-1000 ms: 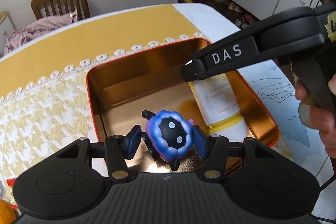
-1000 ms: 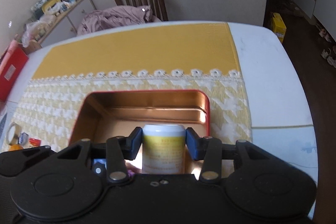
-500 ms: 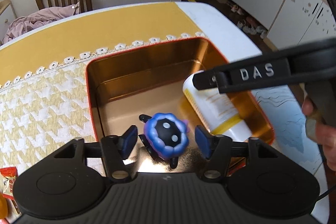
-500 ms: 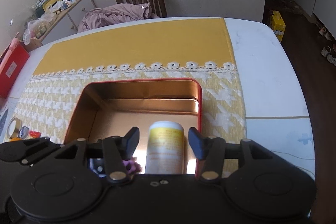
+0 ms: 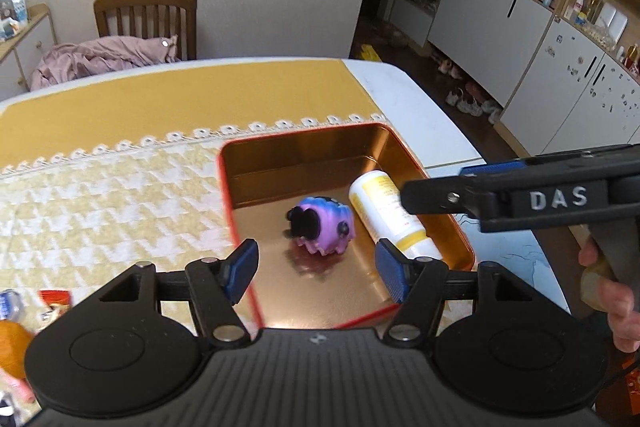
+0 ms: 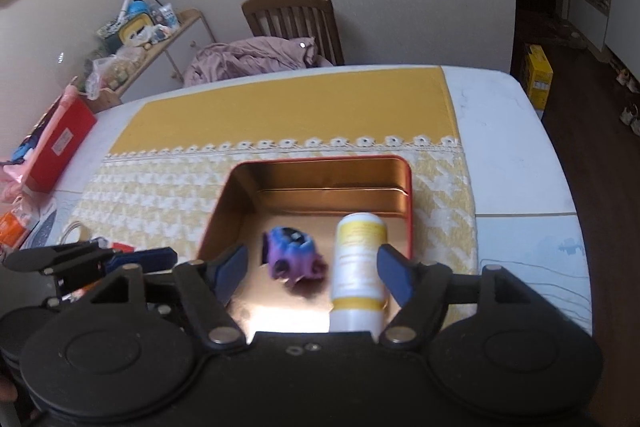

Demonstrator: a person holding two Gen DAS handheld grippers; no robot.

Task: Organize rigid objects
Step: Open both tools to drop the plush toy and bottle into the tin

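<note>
- Left gripper (image 5: 316,269): jaws wide apart, nothing between the pads; they have just been opening. It hangs above the near edge of the red tin (image 5: 436,183), clear of the contents.
- Purple-blue toy figure (image 5: 320,225): lies tipped on its side on the tin's gold floor, left of centre, blurred as if not yet settled. Judgement: let it come to rest before reaching in again.
- White-and-yellow bottle (image 5: 390,213): lies on its side along the tin's right wall, just beside the toy, apparently not touching it.
- Right gripper (image 6: 312,269): jaws spread wide, empty; they too have just been opening, and the bottle lies below them, untouched.
- Judgement: both items are deposited; withdraw upward without clipping the tin's rim.
</note>
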